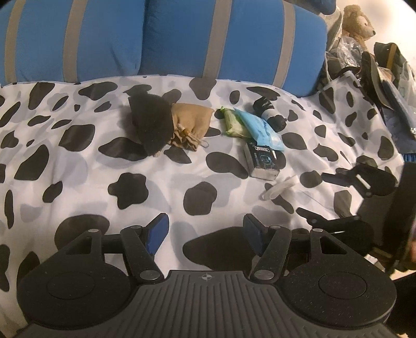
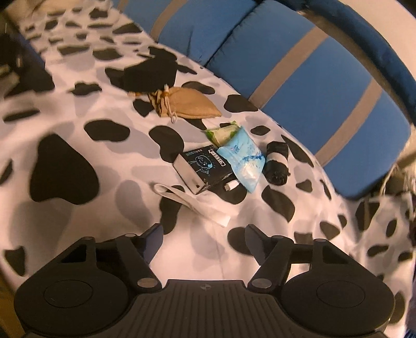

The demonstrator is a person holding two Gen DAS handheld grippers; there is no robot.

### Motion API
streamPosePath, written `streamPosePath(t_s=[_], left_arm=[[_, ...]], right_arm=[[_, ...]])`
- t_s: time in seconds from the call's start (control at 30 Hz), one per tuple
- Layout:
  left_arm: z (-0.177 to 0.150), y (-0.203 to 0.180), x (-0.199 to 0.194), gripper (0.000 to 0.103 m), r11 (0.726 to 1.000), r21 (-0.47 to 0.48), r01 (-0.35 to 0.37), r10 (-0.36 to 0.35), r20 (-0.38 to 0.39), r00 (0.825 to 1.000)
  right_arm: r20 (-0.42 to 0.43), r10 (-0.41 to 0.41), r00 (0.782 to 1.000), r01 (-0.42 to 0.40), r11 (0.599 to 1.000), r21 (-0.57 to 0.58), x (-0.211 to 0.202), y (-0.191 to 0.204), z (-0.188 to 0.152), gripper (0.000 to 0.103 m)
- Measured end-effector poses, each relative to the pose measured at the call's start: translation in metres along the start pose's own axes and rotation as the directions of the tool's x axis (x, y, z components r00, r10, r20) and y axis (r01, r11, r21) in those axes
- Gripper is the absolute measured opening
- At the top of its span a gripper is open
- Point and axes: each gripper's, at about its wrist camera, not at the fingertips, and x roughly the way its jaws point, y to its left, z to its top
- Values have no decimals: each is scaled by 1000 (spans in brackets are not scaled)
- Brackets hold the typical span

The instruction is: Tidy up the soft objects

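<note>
Both claws, left claw & right claw, hanging part-open, empty, over bed cover; right approaching white strap — keep low, straddling it w/ jaws.

A bedroom in a home. A bed is spread with a cow-spotted cover, with blue grey-striped pillows along its far edge, a teddy bear beside a heap of bags, and small personal items scattered across the cover.
</note>
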Motion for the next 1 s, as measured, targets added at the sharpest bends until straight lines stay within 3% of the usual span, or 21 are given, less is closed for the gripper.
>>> streamPosePath(t_s=[0.37,0.47,0.67,0.83,1.0], left_arm=[[18,11,13,62,1000,3,-10,10,-9,1000],[22,14,16,62,1000,0,-17,17,-10,1000],[26,22,22,62,999,-9,-34,34,-18,999],[28,28,26,62,998,-15,-53,53,-9,999],[29,34,30,62,997,-28,-69,69,8,998]], right_arm=[[45,-29,999,38,976,-215,30,18,4,43],[56,-26,998,40,962,-269,35,25,5,31],[78,-29,997,56,926,-375,41,37,4,21],[77,-12,997,42,912,-408,43,42,5,6],[105,-7,994,49,914,-403,28,38,9,4]])
